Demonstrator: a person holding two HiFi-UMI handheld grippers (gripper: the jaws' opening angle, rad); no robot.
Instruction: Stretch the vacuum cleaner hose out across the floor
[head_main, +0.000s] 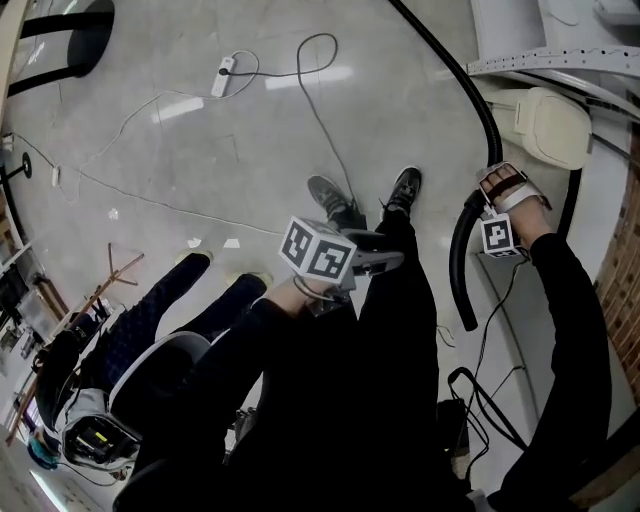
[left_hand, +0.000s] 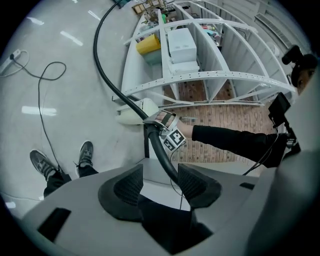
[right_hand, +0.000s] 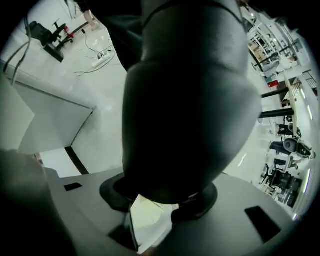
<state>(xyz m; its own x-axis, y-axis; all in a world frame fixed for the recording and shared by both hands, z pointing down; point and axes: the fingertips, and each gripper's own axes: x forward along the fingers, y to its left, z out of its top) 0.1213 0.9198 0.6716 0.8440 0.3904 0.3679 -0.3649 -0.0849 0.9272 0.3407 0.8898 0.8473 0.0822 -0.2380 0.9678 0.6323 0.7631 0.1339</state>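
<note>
At the upper left a power strip lies on the pale floor, its cable looping away. Below it, at the lower left, another person in dark clothes sits low. In the middle the left gripper hangs over a pair of shoes, its jaws apart and gripping nothing. Right of that the black hose sweeps down from the top edge in a long curve, passes beside a cream casing and ends loose toward the lower right. The right gripper is clamped on the hose, a little above that free end.
</note>
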